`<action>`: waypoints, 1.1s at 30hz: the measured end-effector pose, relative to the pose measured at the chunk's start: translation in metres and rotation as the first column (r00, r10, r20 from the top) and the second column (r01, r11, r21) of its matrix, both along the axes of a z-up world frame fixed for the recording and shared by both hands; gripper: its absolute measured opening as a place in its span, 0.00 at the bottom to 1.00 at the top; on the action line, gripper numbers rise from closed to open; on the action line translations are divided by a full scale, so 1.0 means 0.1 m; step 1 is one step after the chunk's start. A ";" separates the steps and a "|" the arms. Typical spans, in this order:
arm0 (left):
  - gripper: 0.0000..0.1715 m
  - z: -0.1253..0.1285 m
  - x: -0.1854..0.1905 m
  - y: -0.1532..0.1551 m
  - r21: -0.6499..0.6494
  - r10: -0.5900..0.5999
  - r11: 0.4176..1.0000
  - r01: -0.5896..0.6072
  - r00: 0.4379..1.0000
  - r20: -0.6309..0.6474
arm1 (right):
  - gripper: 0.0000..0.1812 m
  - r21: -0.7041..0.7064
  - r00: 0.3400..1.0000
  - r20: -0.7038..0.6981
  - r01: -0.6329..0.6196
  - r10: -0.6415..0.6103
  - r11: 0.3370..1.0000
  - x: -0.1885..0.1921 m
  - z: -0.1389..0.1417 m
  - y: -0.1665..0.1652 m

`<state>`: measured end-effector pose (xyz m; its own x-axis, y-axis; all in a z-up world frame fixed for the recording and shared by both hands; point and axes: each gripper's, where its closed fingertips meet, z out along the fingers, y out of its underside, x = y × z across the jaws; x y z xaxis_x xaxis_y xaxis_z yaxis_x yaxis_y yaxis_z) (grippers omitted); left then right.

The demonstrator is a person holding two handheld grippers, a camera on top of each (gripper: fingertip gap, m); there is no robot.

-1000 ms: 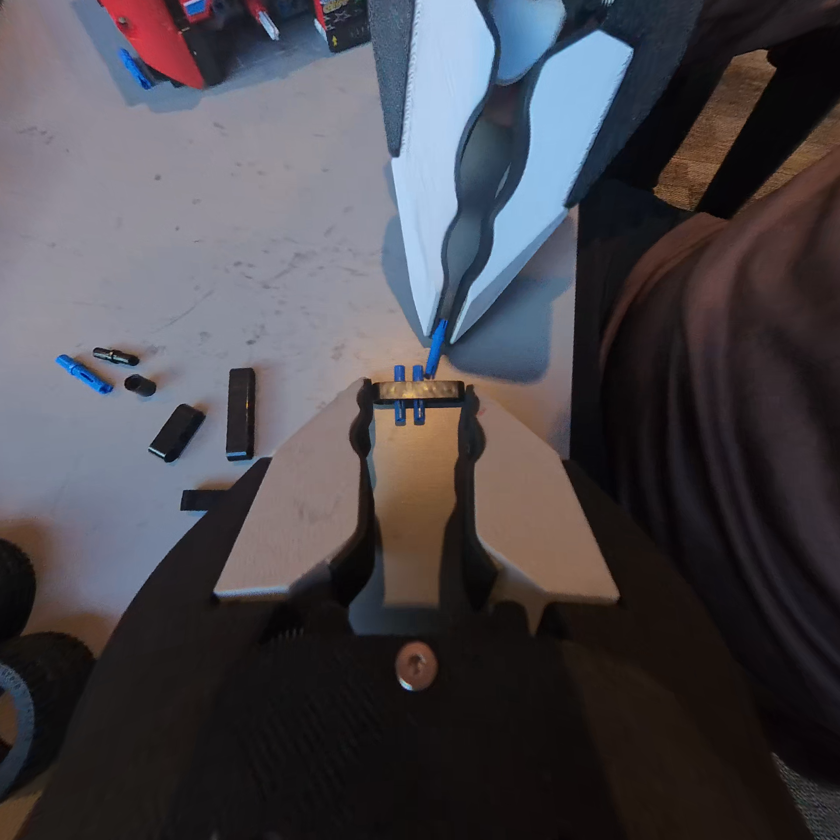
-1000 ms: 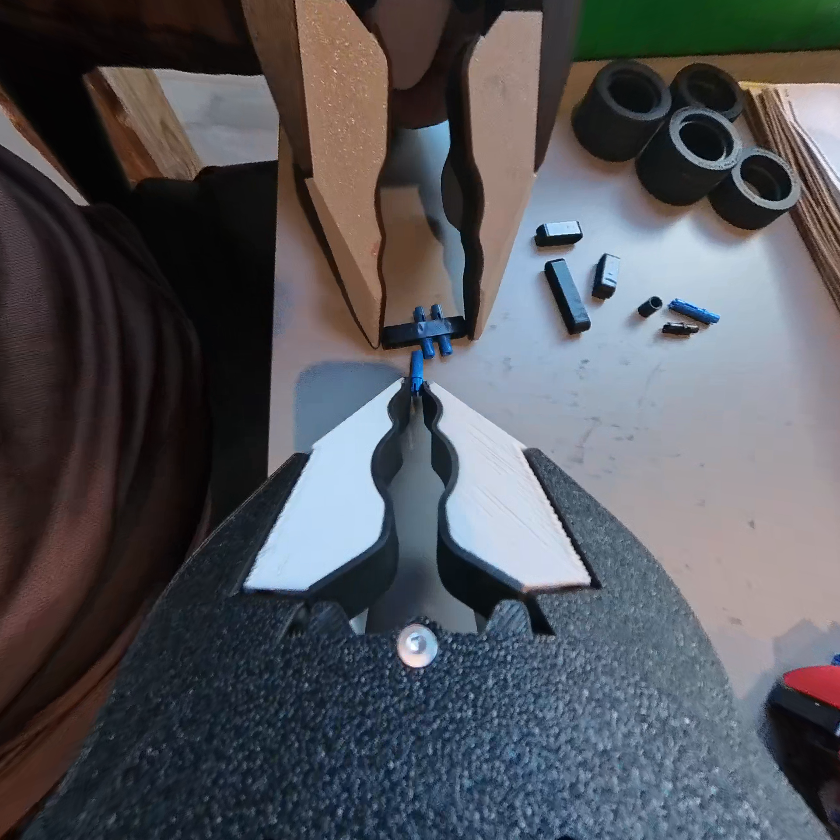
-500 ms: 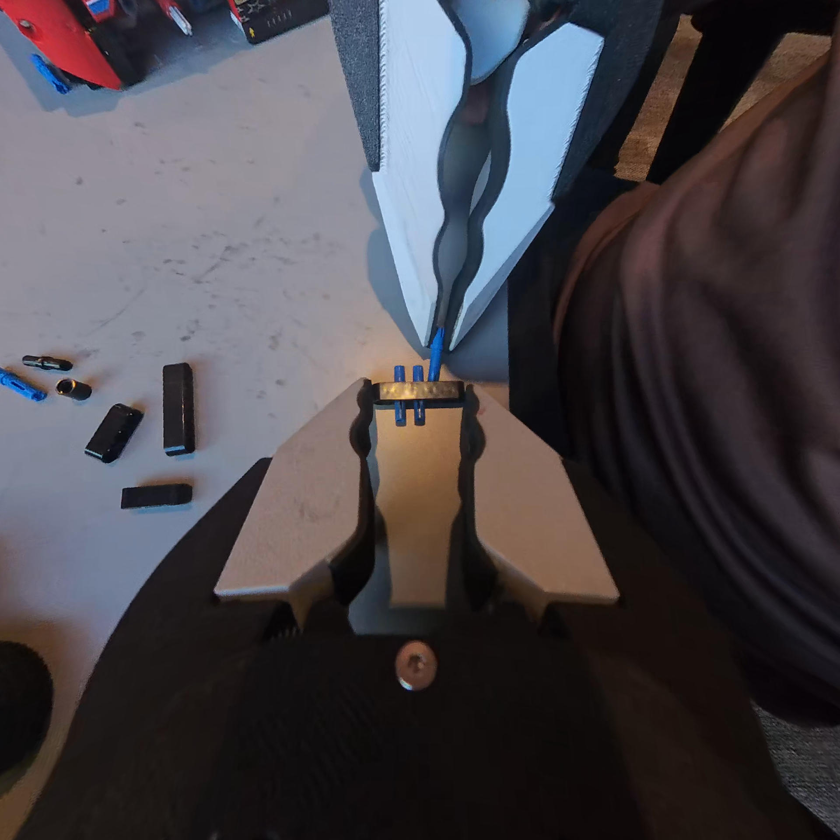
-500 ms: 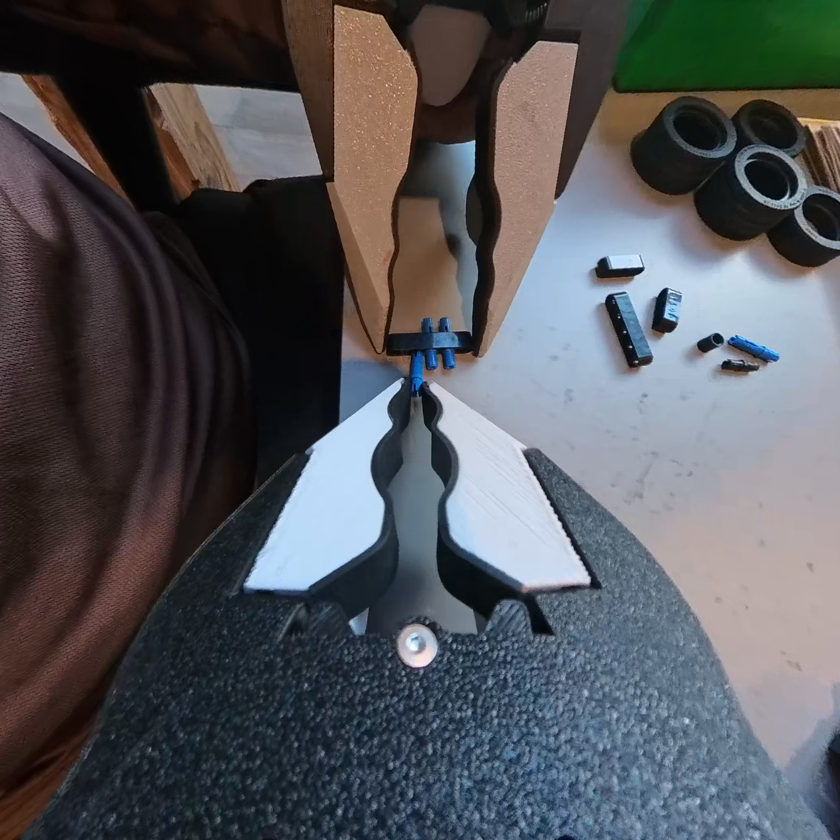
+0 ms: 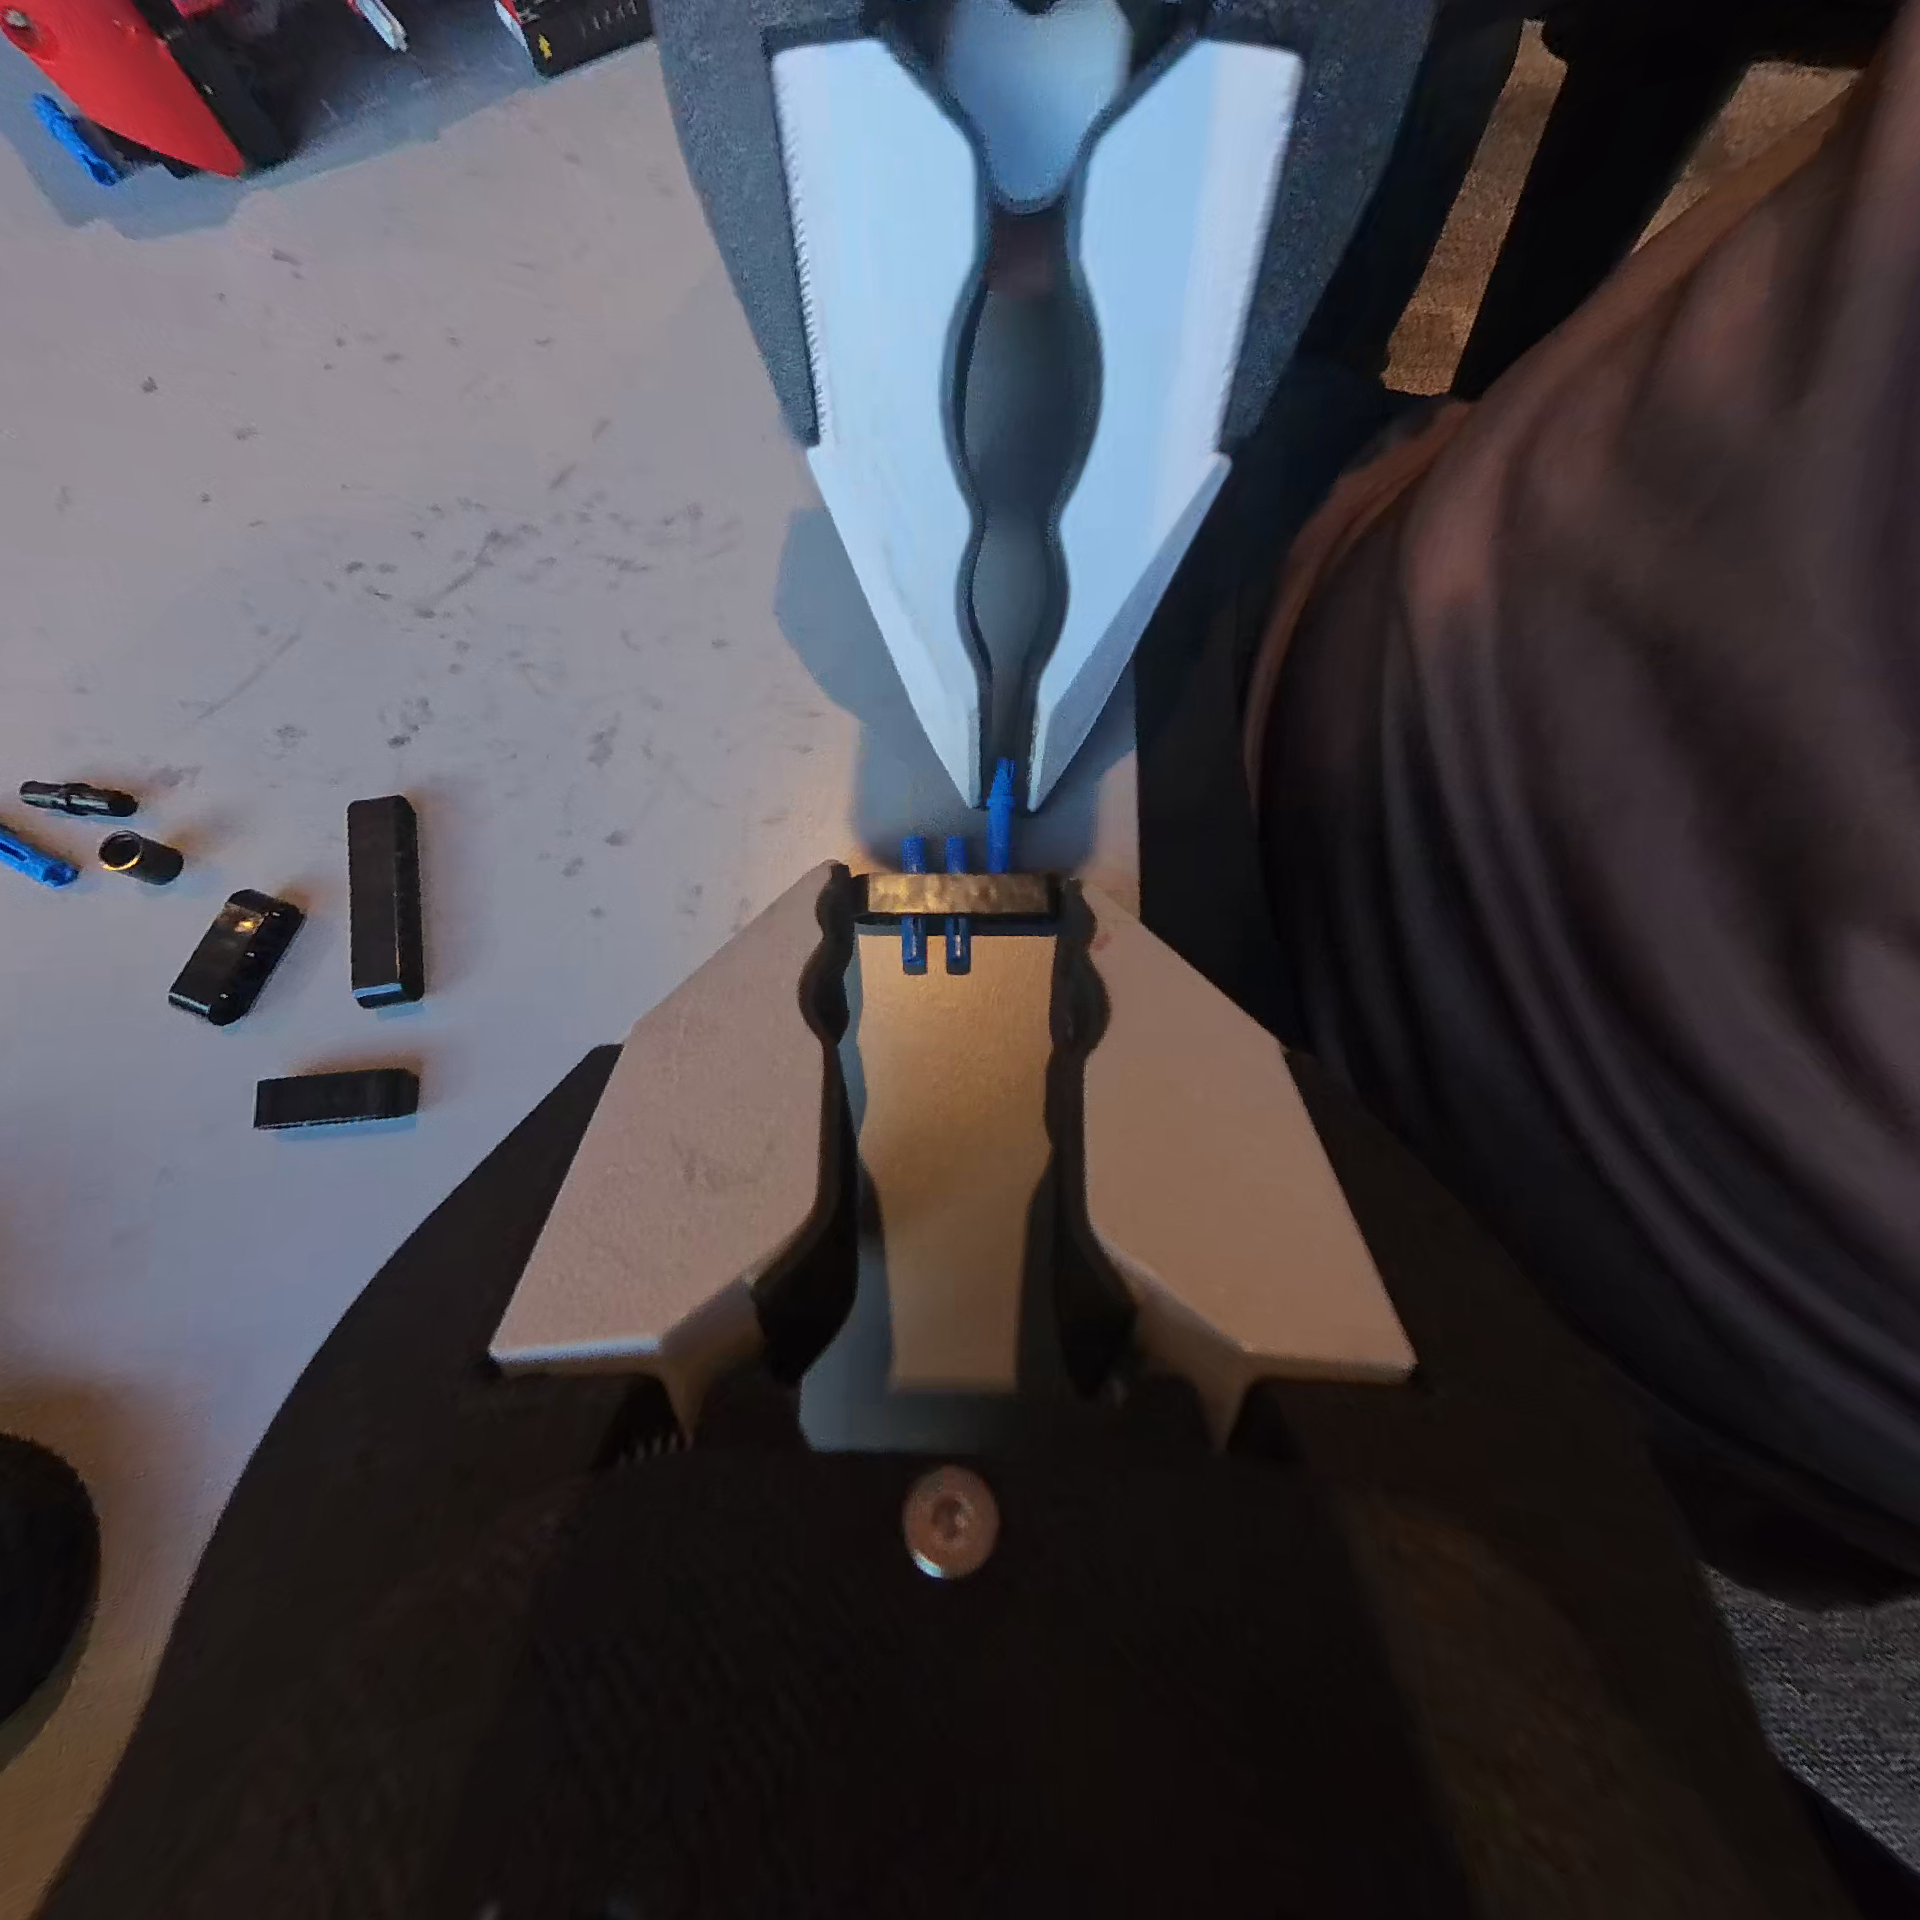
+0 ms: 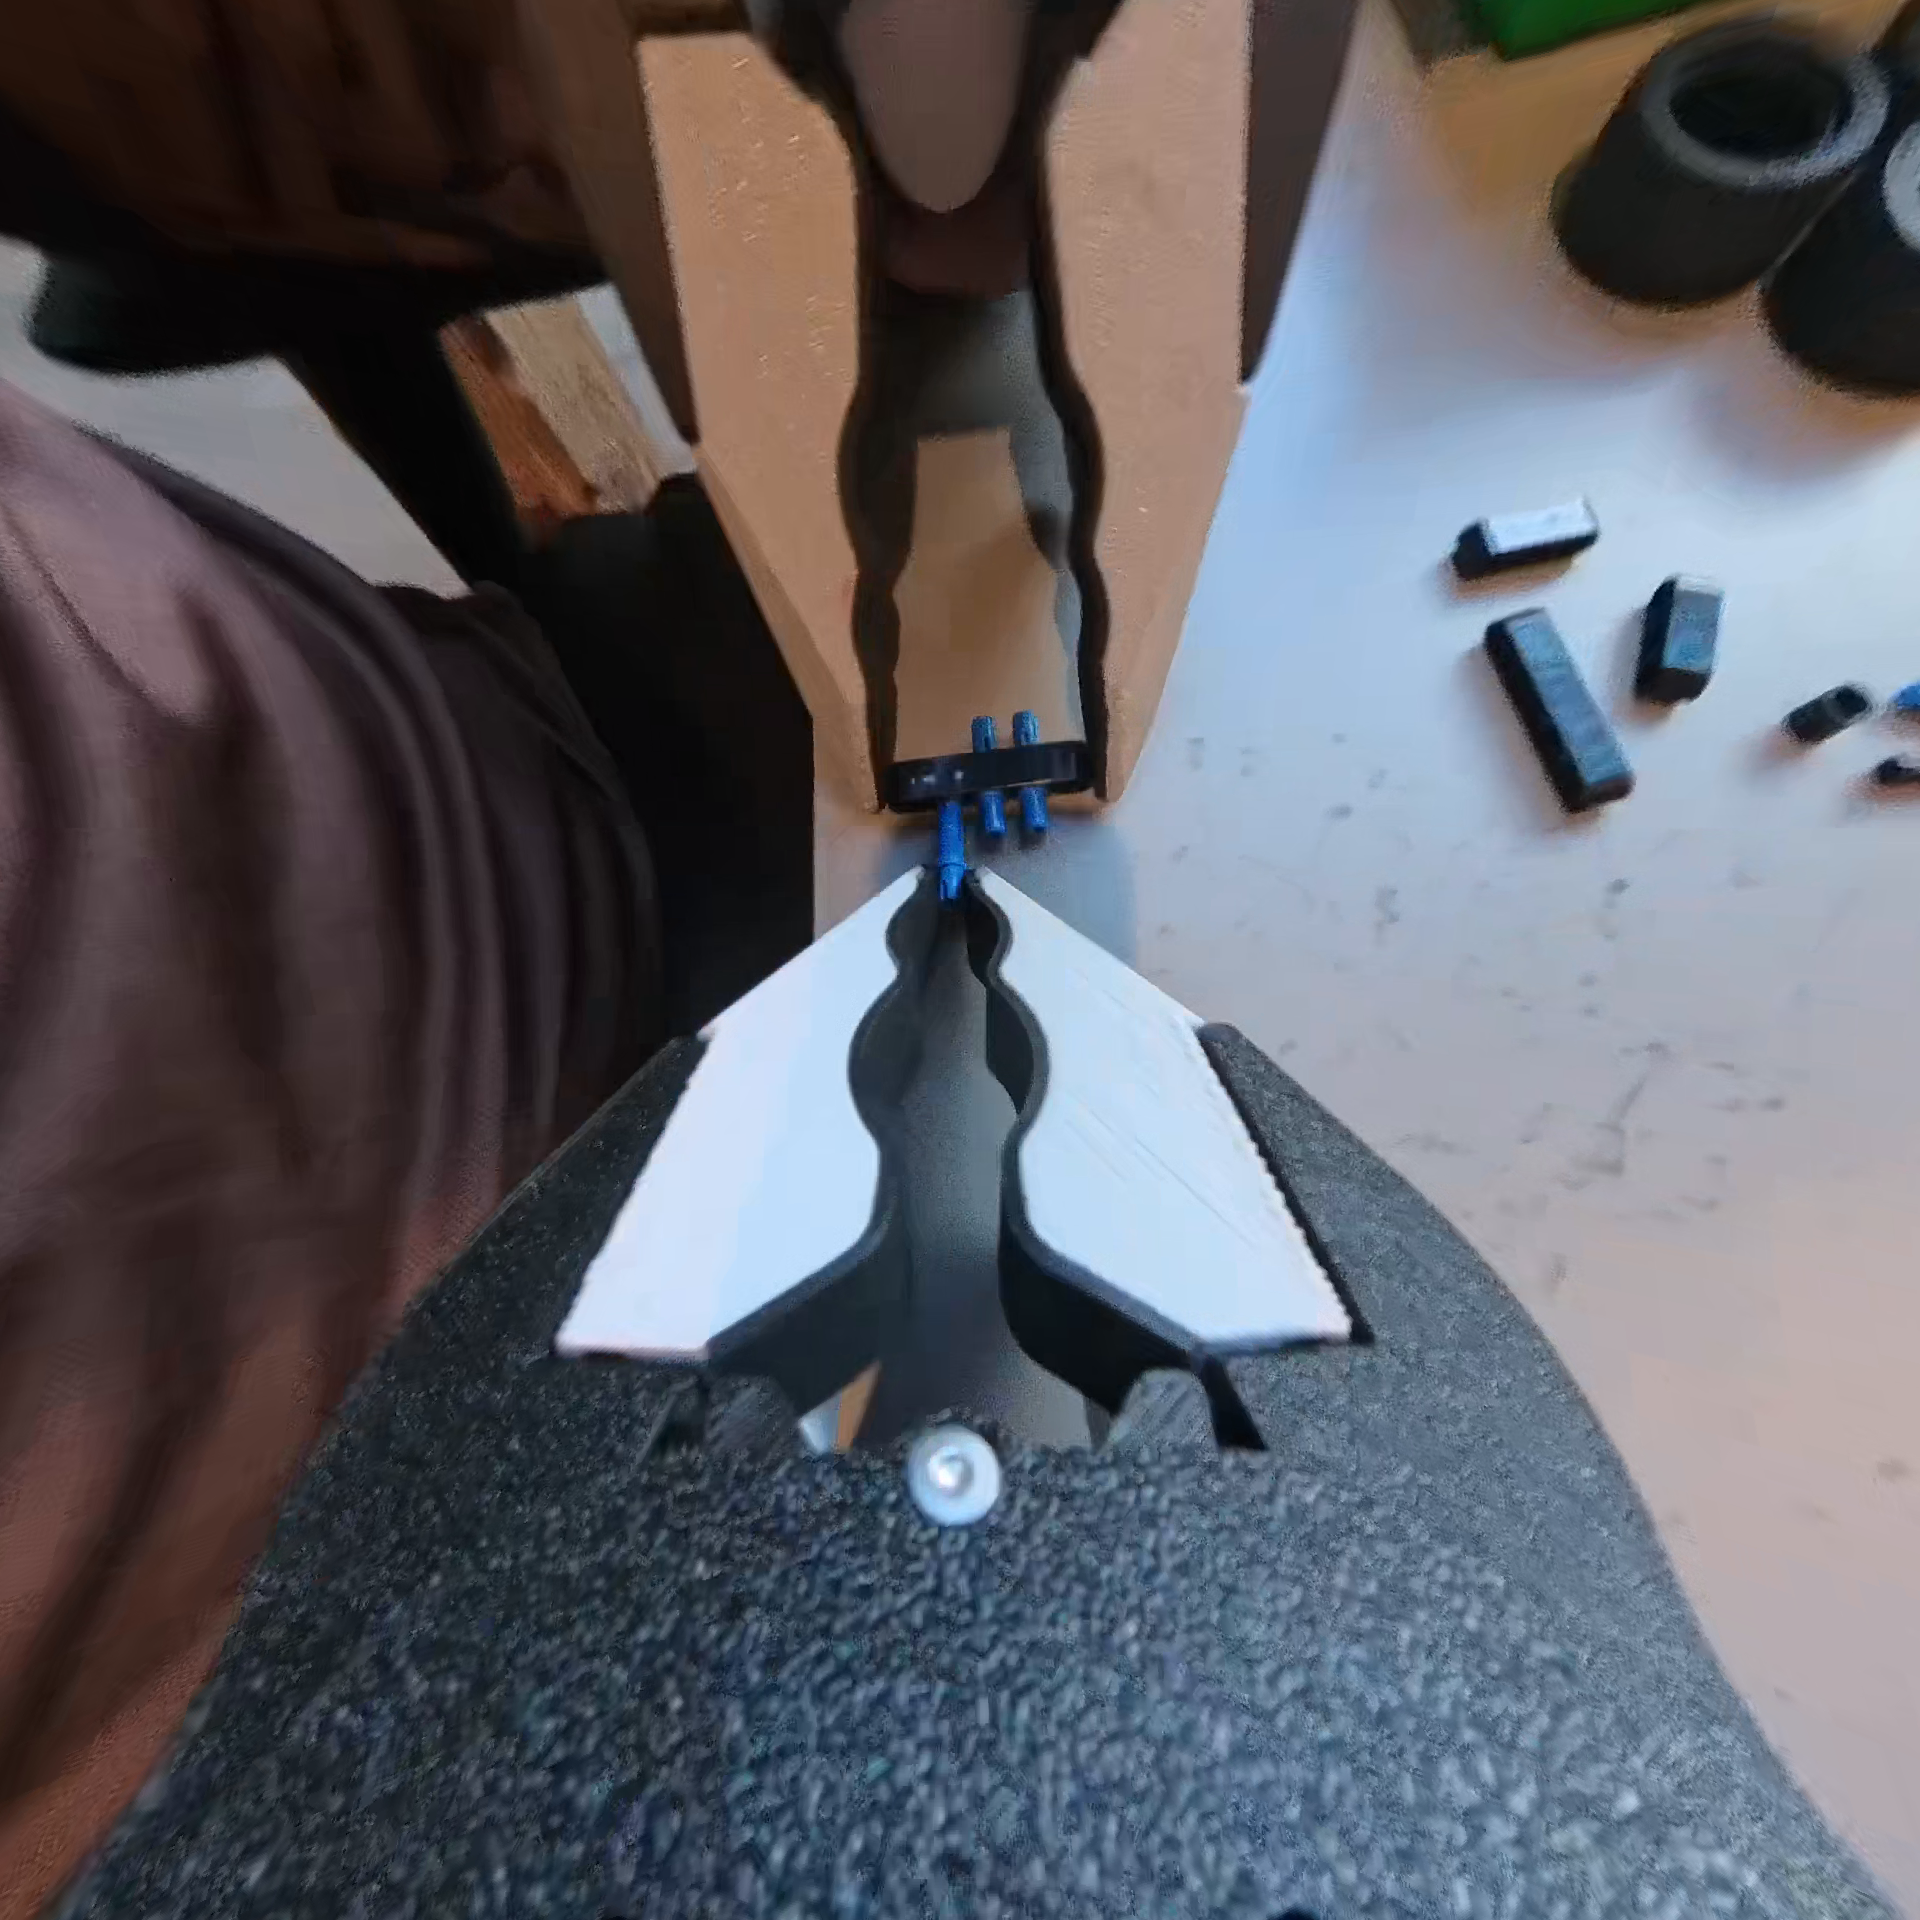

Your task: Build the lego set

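My left gripper (image 5: 956,902) is shut on a short black beam (image 5: 1023,896) that carries two blue pins (image 5: 934,914). It also shows in the right wrist view (image 6: 992,781), with the beam (image 6: 1049,777) across its tips. My right gripper (image 6: 948,881) is shut on a third blue pin (image 6: 948,847) and also shows in the left wrist view (image 5: 1004,805). The pin's (image 5: 1001,816) free end meets the beam beside the two pins. Both grippers hang above the table's near edge.
Loose black beams (image 5: 384,902) (image 6: 1556,709), a black sleeve (image 5: 140,856) and small pins (image 5: 78,798) lie on the pale table (image 5: 416,520). Black tyres (image 6: 1725,156) stand at the back. A red model (image 5: 135,83) sits far left. A person's dark clothing (image 5: 1610,935) is close by. Both grippers' tips are close together, under 4 cm apart. The red model (image 5: 135,83) lies around 20 centimeters away from my left fingertips.
My right gripper has brought the third blue pin in until its tip meets the beam. Both grippers shifted a little over the table; the views are closer and slightly blurred.
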<state>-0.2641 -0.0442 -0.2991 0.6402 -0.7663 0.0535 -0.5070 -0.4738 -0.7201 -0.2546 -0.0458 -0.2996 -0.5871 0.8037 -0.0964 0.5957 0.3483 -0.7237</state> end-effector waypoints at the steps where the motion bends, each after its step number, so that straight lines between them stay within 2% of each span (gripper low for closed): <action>1: 0.22 0.00 -0.01 0.00 -0.001 0.001 1.000 -0.001 1.000 0.002 | 0.02 -0.048 0.999 0.035 0.021 -0.020 0.999 0.00 0.00 -0.01; 6: 0.22 0.00 -0.02 0.01 0.011 0.012 1.000 -0.012 1.000 -0.007 | 0.03 -0.124 0.994 0.086 0.074 -0.064 0.989 -0.01 0.01 0.00; 18: 0.22 0.01 -0.03 0.01 -0.007 0.024 1.000 -0.024 1.000 0.015 | 0.05 0.100 0.997 -0.070 0.019 -0.012 0.995 -0.01 0.00 0.04; 33: 0.22 0.01 -0.05 -0.01 -0.007 0.030 1.000 -0.030 0.999 0.014 | 0.02 0.109 0.997 -0.083 -0.001 0.010 0.994 -0.01 0.01 0.04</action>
<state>-0.2691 -0.0454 -0.2983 0.6619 -0.7465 0.0677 -0.4820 -0.4931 -0.7242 -0.2561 -0.0421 -0.2988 -0.5936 0.8037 0.0410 0.5330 0.4308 -0.7282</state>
